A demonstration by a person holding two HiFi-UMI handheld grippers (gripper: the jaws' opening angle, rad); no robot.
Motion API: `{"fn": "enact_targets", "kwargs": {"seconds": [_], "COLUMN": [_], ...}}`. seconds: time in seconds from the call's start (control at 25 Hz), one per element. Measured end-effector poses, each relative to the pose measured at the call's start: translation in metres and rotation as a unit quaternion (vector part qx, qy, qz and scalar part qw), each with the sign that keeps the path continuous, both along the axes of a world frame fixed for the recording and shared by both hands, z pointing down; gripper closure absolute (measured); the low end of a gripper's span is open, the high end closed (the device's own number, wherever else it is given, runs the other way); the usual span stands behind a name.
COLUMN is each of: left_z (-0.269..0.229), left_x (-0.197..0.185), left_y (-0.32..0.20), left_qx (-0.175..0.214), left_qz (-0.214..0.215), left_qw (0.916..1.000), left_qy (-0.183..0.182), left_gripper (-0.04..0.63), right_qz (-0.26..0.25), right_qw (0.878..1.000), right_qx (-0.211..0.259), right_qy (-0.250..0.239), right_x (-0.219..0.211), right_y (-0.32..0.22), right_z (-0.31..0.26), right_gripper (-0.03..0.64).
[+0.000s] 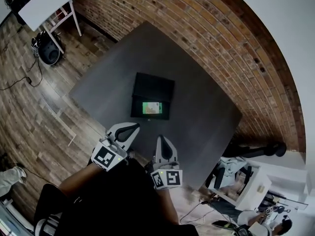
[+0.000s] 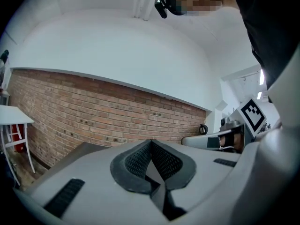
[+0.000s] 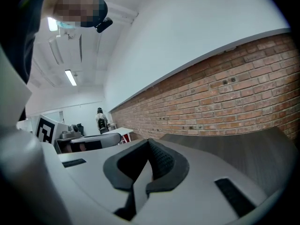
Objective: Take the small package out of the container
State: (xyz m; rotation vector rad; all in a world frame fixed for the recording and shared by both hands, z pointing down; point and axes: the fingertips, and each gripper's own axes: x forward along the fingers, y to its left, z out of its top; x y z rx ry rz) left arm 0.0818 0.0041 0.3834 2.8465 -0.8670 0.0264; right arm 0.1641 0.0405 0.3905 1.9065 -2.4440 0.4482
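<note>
A black open container (image 1: 153,89) sits in the middle of the dark grey table (image 1: 103,77). Inside it, at its near side, lies the small green package (image 1: 151,108). My left gripper (image 1: 131,127) hovers at the table's near edge, short of the container and to its left, jaws shut and empty. My right gripper (image 1: 161,139) hangs beside it, just below the container, also shut with nothing held. In the left gripper view the left gripper (image 2: 151,143) shows its pads pressed together. In the right gripper view the right gripper (image 3: 148,142) looks the same. Neither gripper view shows the container.
A red brick wall (image 1: 197,28) runs behind the table. On the wooden floor at the upper left stand a white table (image 1: 47,4) and a black bag (image 1: 49,50). A white desk with equipment (image 1: 246,181) stands at the lower right.
</note>
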Motion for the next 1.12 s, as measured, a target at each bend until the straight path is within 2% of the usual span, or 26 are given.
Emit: {"fn": "enact_targets", "kwargs": {"seconds": [0.24,0.44,0.72,0.8,0.92,1.12], "left_z": [0.013,0.026,0.045,0.047,0.05,0.059], "left_x": [-0.022,-0.038,-0.036,-0.033,-0.029,-0.014], "left_y": [-0.047,-0.073,-0.088,-0.094,-0.098,-0.107], "left_qx": [-0.012,-0.018,-0.039,-0.034,-0.024,-0.03], "left_qz": [0.029,0.05,0.053,0.052,0.05,0.03], "left_qw": [0.9995,0.9985,0.9978,0.998,0.9981,0.9984], "left_qy": [-0.008,-0.011,-0.011,-0.013,-0.027,-0.038], "left_gripper": [0.563,0.563,0.563,0.563,0.563,0.563], "right_qz": [0.016,0.013,-0.031,-0.042,-0.063,-0.11], "right_qw": [1.0,0.998,0.992,0.989,0.986,0.976], "right_qx": [-0.025,-0.041,-0.065,-0.072,-0.087,-0.114], "right_qy": [0.008,0.046,0.105,0.122,0.124,0.147], "right_x": [-0.02,-0.035,-0.035,-0.033,-0.029,-0.015], "right_y": [-0.041,-0.067,-0.084,-0.087,-0.087,-0.095], "right_z": [0.015,0.034,0.059,0.067,0.081,0.105], "right_gripper": [0.602,0.603,0.602,0.602,0.601,0.601]}}
